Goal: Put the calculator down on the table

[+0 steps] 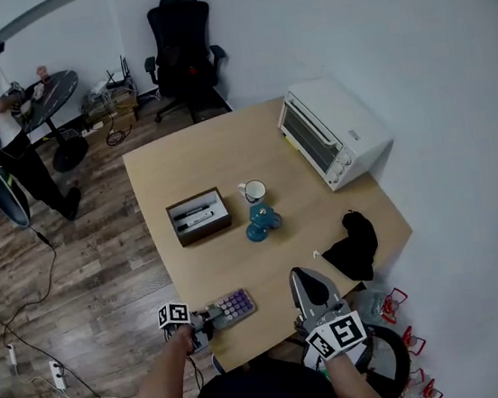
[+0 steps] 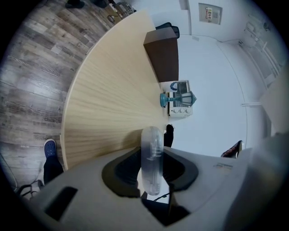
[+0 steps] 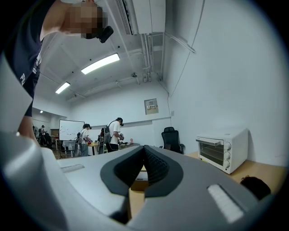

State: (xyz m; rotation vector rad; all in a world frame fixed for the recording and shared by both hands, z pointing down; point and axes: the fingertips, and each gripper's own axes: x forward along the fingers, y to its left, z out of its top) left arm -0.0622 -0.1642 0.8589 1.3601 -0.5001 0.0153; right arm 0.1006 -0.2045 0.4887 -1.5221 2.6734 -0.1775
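Left gripper (image 1: 210, 318) clamped on calculator (image 1: 234, 306) at its near edge. Likely light, rigid, slick plastic, so an edge grip suits. Right gripper (image 1: 299, 278) closed, empty.

toaster oven (image 1: 331, 133), mug (image 1: 254, 190), office chair (image 1: 181, 43)

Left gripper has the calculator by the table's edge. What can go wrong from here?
1. The calculator is close to the near edge of the table; released there, it may overhang and slide off.
2. The left gripper clamps only its end, so it may pivot as the jaws open.
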